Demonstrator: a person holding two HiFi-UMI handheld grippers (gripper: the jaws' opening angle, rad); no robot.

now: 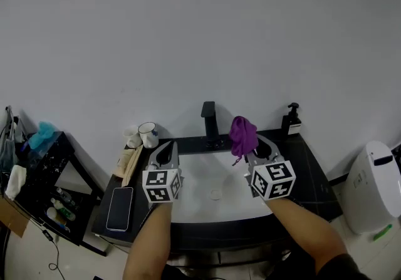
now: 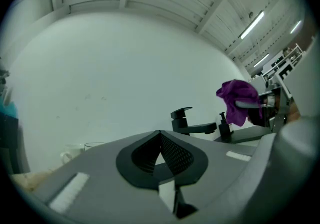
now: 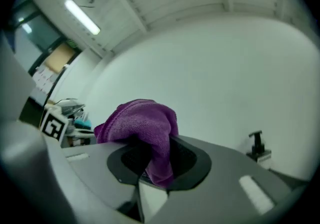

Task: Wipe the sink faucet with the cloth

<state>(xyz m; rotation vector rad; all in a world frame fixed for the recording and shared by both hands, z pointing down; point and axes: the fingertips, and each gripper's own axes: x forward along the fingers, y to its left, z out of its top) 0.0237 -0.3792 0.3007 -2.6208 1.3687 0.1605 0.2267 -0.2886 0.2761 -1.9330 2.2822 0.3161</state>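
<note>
Overhead, right claw (image 3: 153, 160) pinches a crumpled purple terry cloth (image 3: 144, 122) just right of the matte black sink faucet (image 1: 210, 123); left claw (image 2: 160, 135) is pressed together, empty.

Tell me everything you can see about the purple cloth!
The purple cloth looks soft and fuzzy, like towelling. It is bunched into a lump, pinched between the jaws of the right gripper, with a fold hanging down between them. It is up in the air by the white sink, right of the black faucet and apart from it.
</note>
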